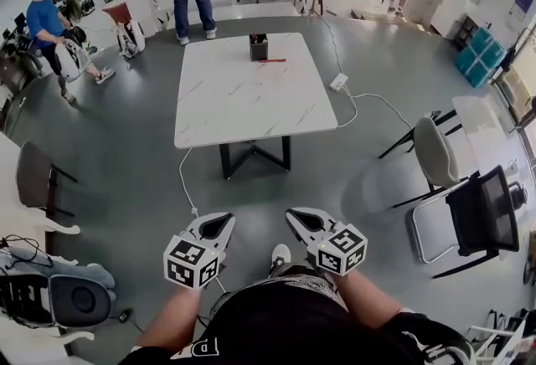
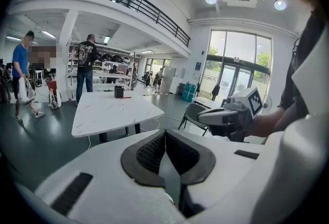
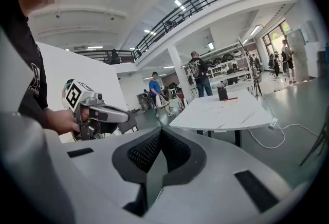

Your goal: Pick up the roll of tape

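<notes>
1. Your left gripper (image 2: 165, 145) has its jaws pressed together with nothing between them. You hold it low in front of you, well apart from the table.
2. The white table (image 1: 243, 108) stands ahead across open floor. At its far end sit a small dark box (image 1: 259, 46) and a thin red thing (image 1: 272, 60) just beside it. No roll of tape can be made out from here.
3. Your right gripper (image 3: 161, 142) is likewise closed on nothing, held beside the left.
4. This looks like the approach step, with no reach begun. Next you need to get to the table, find the roll, and spread one gripper's jaws before going in.
</notes>
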### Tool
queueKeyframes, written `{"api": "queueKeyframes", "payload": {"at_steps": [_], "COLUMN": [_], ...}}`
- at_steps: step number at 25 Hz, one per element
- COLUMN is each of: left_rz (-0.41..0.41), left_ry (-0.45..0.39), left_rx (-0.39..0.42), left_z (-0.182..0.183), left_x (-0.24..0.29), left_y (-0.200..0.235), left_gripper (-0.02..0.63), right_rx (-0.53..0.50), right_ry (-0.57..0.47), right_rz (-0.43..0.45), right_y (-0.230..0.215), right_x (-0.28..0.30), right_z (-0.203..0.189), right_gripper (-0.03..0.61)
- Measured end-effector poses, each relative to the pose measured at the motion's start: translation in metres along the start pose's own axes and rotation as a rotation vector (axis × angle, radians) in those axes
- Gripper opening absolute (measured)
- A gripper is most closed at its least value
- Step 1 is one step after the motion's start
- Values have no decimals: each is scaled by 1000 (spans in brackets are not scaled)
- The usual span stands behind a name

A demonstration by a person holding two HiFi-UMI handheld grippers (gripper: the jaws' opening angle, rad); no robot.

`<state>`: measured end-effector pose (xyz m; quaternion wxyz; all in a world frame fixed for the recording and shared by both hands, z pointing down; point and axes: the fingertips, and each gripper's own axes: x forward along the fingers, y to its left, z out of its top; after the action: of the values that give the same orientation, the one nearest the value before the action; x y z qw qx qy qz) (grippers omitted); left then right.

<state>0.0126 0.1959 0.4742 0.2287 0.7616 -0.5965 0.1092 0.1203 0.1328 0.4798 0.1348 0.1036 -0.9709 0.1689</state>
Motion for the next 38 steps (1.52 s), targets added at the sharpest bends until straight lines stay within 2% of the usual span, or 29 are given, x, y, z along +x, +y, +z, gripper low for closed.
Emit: {"api": "queueKeyframes", "payload": {"at_steps": [9,15,29,38], "left_rz": [36,56,63,9], "left_ry": [9,19,36,-6], "left_rx": [-7,-12,-29,5], "left_z": [41,56,71,104], "left_x": [65,100,140,177], "left_y": [10,15,31,43], "left_gripper": [18,18,18,18], "right_rx": [-10,-3,20,12], "right_ry": [3,6,6,-7], "right_rz": [49,57,57,30], "right_y": [-68,-111,-151,-175], "right_x": [9,10,20,34], "right_z": [35,43,50,60], "right_gripper": [5,5,5,5]}}
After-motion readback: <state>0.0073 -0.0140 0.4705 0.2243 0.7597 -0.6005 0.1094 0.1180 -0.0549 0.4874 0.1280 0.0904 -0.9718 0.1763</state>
